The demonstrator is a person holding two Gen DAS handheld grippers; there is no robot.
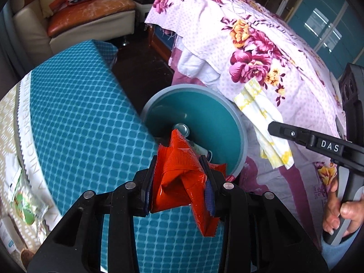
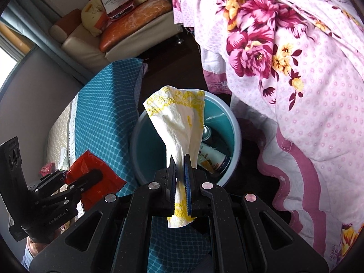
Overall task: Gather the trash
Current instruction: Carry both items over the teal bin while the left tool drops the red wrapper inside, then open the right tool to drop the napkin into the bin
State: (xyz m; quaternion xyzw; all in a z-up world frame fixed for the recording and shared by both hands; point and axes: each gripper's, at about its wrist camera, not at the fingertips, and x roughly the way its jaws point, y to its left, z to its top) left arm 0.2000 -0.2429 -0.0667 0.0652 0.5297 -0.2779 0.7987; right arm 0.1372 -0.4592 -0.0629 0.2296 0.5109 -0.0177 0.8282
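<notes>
My left gripper (image 1: 179, 163) is shut on a crumpled red foil wrapper (image 1: 182, 179), held just in front of a teal round bin (image 1: 225, 122). My right gripper (image 2: 180, 161) is shut on a white paper napkin with yellow print (image 2: 179, 118), held above the same bin (image 2: 235, 136). A can (image 2: 206, 130) and a bottle (image 2: 213, 157) lie inside the bin. The left gripper with the wrapper (image 2: 95, 177) shows at the left in the right wrist view. The right gripper's finger (image 1: 307, 140) and the napkin (image 1: 261, 111) show at the right in the left wrist view.
A teal mesh-patterned mattress (image 1: 75, 118) lies left of the bin. A pink floral quilt (image 1: 261, 52) hangs off the bed on the right. A green packet (image 1: 25, 204) lies at the far left. A sofa (image 1: 86, 22) with pillows stands behind, across dark floor.
</notes>
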